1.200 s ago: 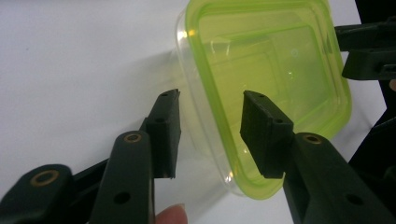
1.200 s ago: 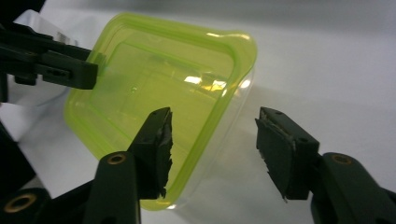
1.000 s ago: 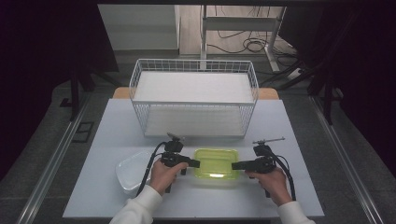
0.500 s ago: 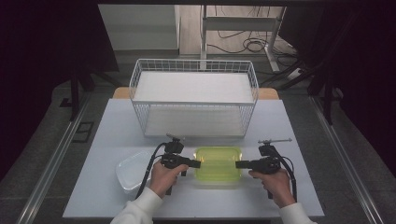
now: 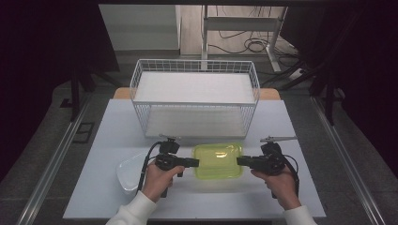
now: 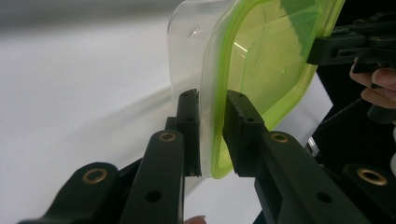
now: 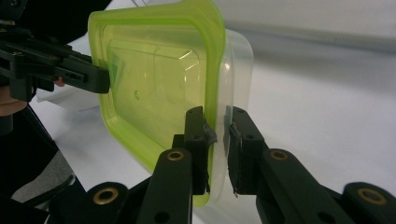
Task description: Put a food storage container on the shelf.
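Observation:
A clear plastic container with a lime-green lid (image 5: 218, 161) hangs just above the white table (image 5: 300, 140), held at both short ends. My left gripper (image 5: 195, 163) has just closed its jaws on the left rim. In the left gripper view the pads (image 6: 189, 112) pinch the lid edge and clear wall of the container (image 6: 266, 51). My right gripper (image 5: 240, 161) has likewise just closed on the right rim. In the right gripper view its pads (image 7: 195, 126) clamp the edge of the container (image 7: 154, 79), and the left gripper (image 7: 79, 74) shows beyond.
A white wire basket (image 5: 195, 101) stands at the back of the table, just behind the container. A clear empty tub (image 5: 129, 171) lies to the left of my left hand. The table's front edge is near my forearms.
Both hands have risen a little with the green-lidded container between them, and it has shifted slightly toward the basket. The clear tub has not moved.

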The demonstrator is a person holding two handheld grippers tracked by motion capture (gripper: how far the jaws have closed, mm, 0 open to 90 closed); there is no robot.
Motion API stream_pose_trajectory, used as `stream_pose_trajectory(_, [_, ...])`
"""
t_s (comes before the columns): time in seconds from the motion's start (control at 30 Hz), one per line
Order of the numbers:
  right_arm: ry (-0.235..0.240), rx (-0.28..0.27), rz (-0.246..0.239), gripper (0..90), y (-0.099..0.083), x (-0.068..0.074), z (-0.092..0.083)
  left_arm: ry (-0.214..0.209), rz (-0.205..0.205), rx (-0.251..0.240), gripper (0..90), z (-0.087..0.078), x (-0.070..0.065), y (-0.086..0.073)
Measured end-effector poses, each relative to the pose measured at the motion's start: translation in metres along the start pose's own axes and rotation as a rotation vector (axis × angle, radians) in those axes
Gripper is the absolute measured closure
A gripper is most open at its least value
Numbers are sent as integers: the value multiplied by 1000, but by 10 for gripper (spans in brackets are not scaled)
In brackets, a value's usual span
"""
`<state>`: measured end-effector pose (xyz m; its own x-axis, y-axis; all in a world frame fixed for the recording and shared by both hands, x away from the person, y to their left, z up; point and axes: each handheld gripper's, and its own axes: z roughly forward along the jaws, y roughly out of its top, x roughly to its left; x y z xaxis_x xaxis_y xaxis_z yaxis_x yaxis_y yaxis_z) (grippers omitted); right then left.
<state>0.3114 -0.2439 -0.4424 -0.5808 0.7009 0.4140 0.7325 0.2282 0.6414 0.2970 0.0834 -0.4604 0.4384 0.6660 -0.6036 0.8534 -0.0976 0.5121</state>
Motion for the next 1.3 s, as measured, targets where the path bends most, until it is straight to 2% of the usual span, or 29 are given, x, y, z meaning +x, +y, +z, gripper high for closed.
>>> stream_pose_trajectory(0.13, [5, -27, -34, 791, 3, 6, -5, -12, 19, -30, 777, -11, -4, 1])
stream_pose_trajectory(0.23, [7, -44, -66, 790, 6, 13, -8, 4, 51, -51, 777, -21, -9, 2])
stream_pose_trajectory(0.5, [19, -81, -107, 789, 13, 23, -11, 8, 101, -88, 777, -40, -15, 6])
stream_pose_trajectory(0.83, [27, -125, -176, 787, 36, 45, -14, 20, 143, -154, 773, -74, -20, 17])
stream_pose_trajectory(0.97, [23, -149, -220, 787, 51, 57, -18, 22, 167, -183, 773, -89, -23, 24])
stream_pose_trajectory(1.2, [23, -168, -256, 785, 65, 65, -20, 21, 178, -206, 771, -103, -25, 34])
stream_pose_trajectory(1.3, [21, -172, -268, 782, 72, 67, -19, 33, 200, -216, 770, -109, -26, 42])
